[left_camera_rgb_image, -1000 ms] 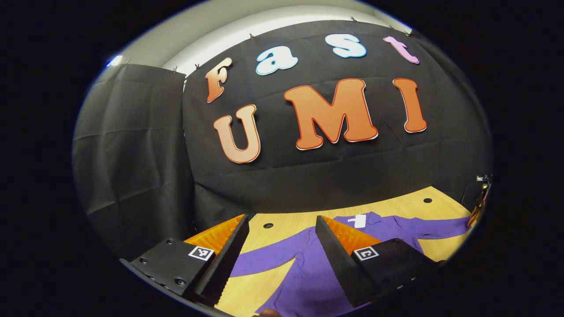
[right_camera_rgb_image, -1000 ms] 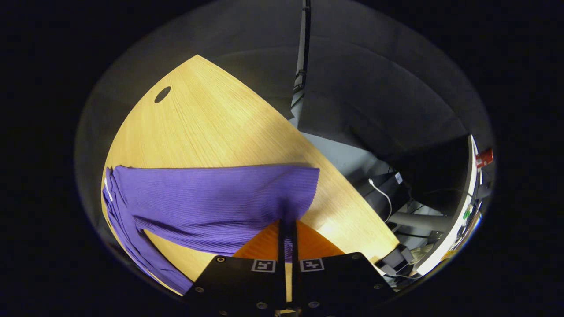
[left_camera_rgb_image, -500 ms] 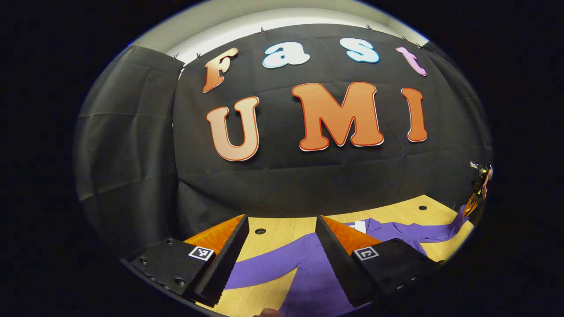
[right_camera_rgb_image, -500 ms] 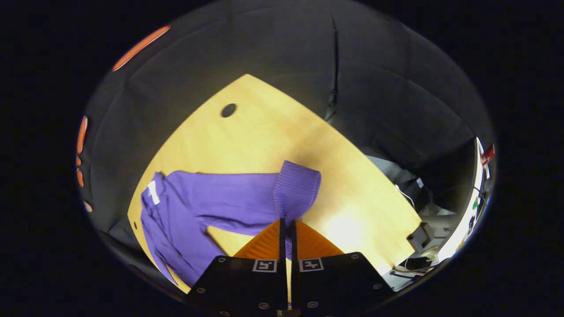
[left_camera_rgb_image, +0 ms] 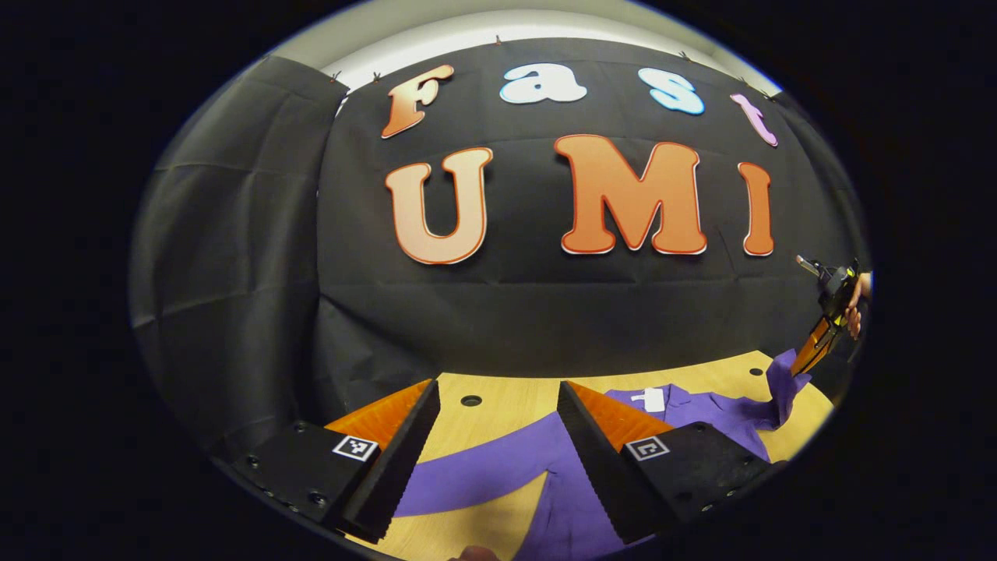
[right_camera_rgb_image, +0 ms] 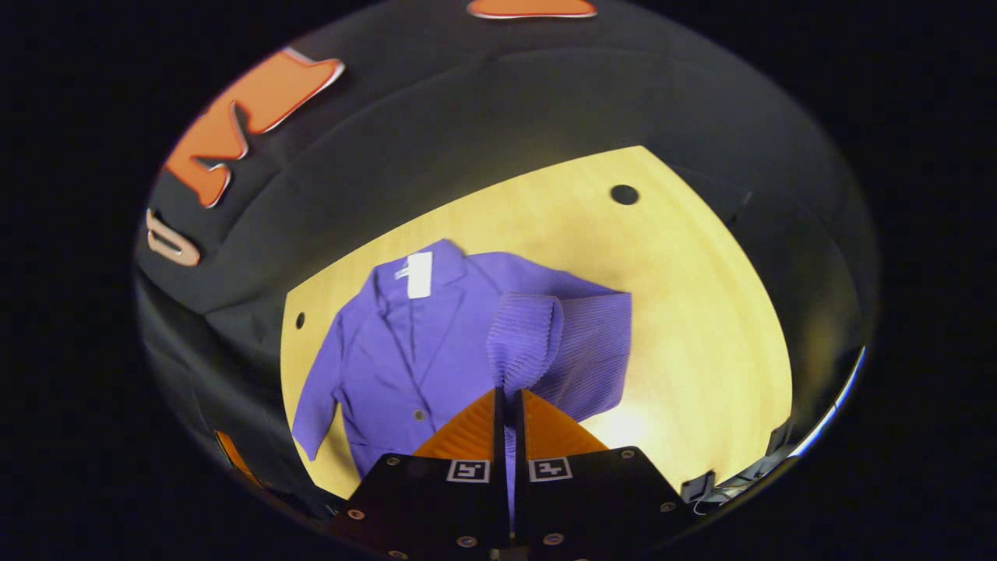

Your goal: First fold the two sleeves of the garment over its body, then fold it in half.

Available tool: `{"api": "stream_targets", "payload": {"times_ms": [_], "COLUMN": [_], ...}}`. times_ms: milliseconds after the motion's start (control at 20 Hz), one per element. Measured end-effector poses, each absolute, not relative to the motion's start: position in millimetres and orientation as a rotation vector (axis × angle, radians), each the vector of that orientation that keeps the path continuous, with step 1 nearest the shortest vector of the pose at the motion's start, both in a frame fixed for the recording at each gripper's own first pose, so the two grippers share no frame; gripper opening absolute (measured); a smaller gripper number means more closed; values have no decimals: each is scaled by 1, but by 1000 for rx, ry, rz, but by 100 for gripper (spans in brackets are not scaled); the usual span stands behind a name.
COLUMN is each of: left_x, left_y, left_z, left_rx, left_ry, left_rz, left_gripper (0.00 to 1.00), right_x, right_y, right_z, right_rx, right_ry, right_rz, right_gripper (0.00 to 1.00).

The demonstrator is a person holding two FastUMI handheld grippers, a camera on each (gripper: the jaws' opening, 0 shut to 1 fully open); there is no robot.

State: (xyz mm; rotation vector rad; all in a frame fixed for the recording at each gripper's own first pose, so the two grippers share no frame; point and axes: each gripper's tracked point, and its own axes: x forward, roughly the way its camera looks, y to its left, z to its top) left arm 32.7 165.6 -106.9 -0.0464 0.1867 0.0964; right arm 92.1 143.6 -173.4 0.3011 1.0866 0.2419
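Pinching a sleeve cuff (right_camera_rgb_image: 523, 343) of the purple cardigan (right_camera_rgb_image: 405, 343), the right tool (right_camera_rgb_image: 507, 405) is holding it raised above the garment's body on the wooden table (right_camera_rgb_image: 701, 312). The left tool (left_camera_rgb_image: 498, 436) is hovering released over the other sleeve (left_camera_rgb_image: 467, 475).

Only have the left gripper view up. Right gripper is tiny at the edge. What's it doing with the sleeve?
Observer: In the right gripper view, the right gripper is shut on the sleeve cuff, lifted off the table.
Operator: Over the body yet?
Observer: The cuff hangs above the garment, near its chest on that side.
Operator: Other sleeve?
Observer: Flat on the table, stretched out from the body, unfolded. The left gripper is open above it.
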Motion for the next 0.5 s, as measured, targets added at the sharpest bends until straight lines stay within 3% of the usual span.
{"api": "stream_targets", "payload": {"times_ms": [500], "left_x": [20], "left_y": [248], "left_z": [-137], "left_rx": [-55], "left_ry": [231], "left_rz": [206], "left_gripper": [99], "right_x": [88], "right_y": [305], "right_z": [-140], "right_rx": [189], "right_ry": [1063], "right_rz": [462], "right_gripper": [1]}}
